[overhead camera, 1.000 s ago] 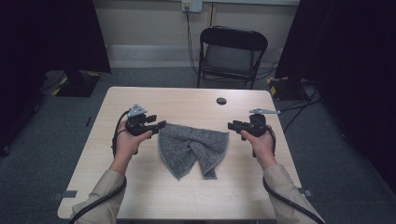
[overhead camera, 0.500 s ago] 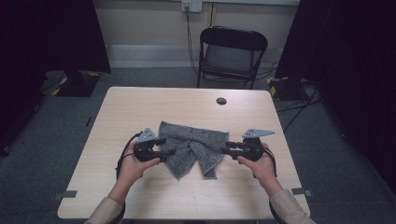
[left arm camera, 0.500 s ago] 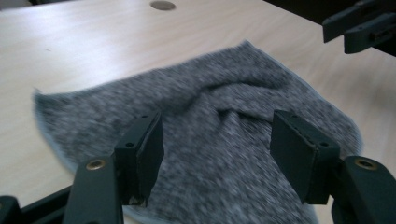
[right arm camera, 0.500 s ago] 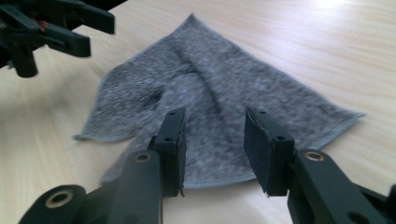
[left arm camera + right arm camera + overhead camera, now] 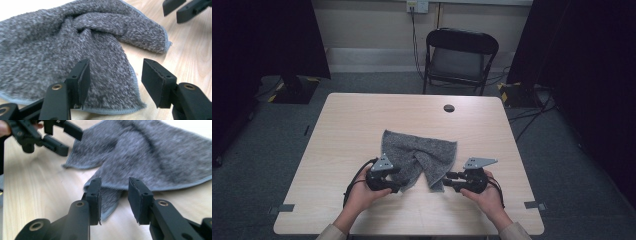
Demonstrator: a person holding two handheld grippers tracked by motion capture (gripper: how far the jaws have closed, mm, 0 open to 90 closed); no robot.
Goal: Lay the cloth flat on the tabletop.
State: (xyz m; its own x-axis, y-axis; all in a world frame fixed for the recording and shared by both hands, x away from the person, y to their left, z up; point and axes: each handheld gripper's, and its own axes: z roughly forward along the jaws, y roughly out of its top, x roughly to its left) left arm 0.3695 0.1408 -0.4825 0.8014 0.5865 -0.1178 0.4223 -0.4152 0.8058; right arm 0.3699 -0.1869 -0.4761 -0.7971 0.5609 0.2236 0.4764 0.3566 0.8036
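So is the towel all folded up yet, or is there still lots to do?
Not folded yet. The grey towel lies twisted on the table, its two near flaps crossing. Both grippers are at those near corners: the left gripper is open around one flap, the right gripper is open just short of the other. Probably left: grip, untwist, spread flat, then fold.

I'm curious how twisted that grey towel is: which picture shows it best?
The high view: the whole towel shows, crossed over mid-table. The left gripper view shows its twist and hem close up; the right gripper view shows a blurred corner.
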